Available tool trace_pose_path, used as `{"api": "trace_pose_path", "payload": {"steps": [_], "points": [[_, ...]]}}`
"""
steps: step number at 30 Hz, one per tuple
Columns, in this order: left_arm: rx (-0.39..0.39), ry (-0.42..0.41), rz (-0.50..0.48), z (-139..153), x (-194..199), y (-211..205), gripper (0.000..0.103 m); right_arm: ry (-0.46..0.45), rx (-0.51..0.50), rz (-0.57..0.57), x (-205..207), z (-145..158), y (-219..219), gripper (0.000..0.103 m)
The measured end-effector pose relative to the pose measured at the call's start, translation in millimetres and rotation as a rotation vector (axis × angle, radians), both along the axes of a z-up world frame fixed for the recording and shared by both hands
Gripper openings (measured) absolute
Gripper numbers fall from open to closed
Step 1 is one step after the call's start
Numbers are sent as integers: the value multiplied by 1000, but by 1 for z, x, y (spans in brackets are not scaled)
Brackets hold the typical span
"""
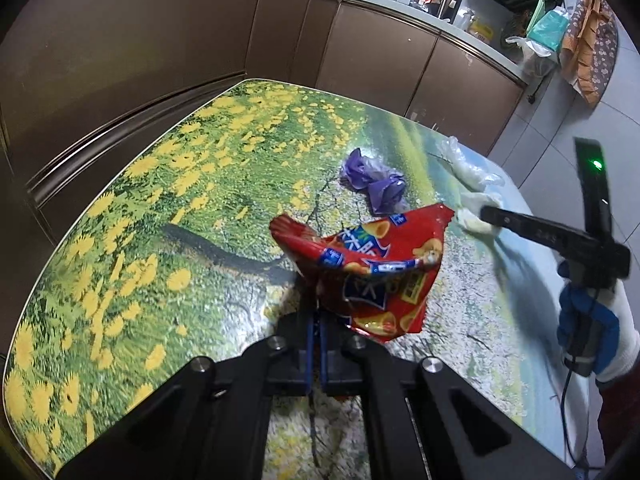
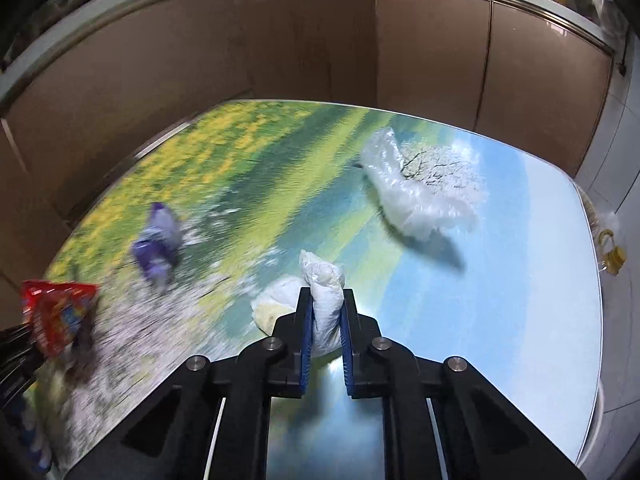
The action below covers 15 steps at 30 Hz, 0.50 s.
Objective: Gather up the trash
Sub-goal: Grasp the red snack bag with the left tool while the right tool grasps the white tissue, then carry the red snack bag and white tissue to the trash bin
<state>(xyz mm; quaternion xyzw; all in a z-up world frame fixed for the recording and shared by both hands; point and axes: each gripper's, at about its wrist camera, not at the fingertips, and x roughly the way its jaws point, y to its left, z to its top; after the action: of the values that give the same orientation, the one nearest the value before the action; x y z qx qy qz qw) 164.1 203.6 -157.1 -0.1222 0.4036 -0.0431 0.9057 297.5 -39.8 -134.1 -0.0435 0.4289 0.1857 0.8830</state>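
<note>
Flower-print counter [image 2: 520, 280] first: glossy and slick-looking, with a rounded far edge; likely to let light pieces skate off onto the floor [image 1: 540, 148] at any sideways nudge.

Clear plastic bag [image 2: 412, 200] next, lying loose toward the far right of the counter, well apart from both tools; prone to catch air and drift if swept past quickly.

Red snack bag [image 1: 372, 272] pinched at one lower corner in the left gripper [image 1: 317, 332], fingers fully together on the foil, the rest standing crumpled above the counter (a thin corner hold, judged easy to lose). Could slip free on a jerk, or shed crumbs if any remain inside; cannot tell.

Purple wrapper [image 1: 376, 184] just beyond it, resting mid-counter, untouched; could get knocked further off by the swinging snack bag.

White crumpled wad [image 2: 322, 276] smallest, near the front middle of the counter, squeezed between the narrow-set fingers of the right gripper [image 2: 326, 294], pads pressing its waist. Soft and compressible, so may tear or pull out when lifted. Pale lump [image 2: 272, 304] touching it on the left may be part of the same wad or a separate scrap (cannot tell which), and is apt to be left behind.
</note>
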Motion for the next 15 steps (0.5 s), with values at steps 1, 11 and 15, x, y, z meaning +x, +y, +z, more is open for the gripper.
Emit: {"api": "trace_pose_path", "payload": {"steps": [1,11,15], "points": [[-9,0,0,1,-2,1,2,-6,5,4,-8,4,-2,12],[-1,-75,-26,43,-43,-14,2,-84,73,12,-93,55,-41,12],[15,-112,-49,62,-60,-27,2,-123,93,-4,-125,75,-62,12]]}}
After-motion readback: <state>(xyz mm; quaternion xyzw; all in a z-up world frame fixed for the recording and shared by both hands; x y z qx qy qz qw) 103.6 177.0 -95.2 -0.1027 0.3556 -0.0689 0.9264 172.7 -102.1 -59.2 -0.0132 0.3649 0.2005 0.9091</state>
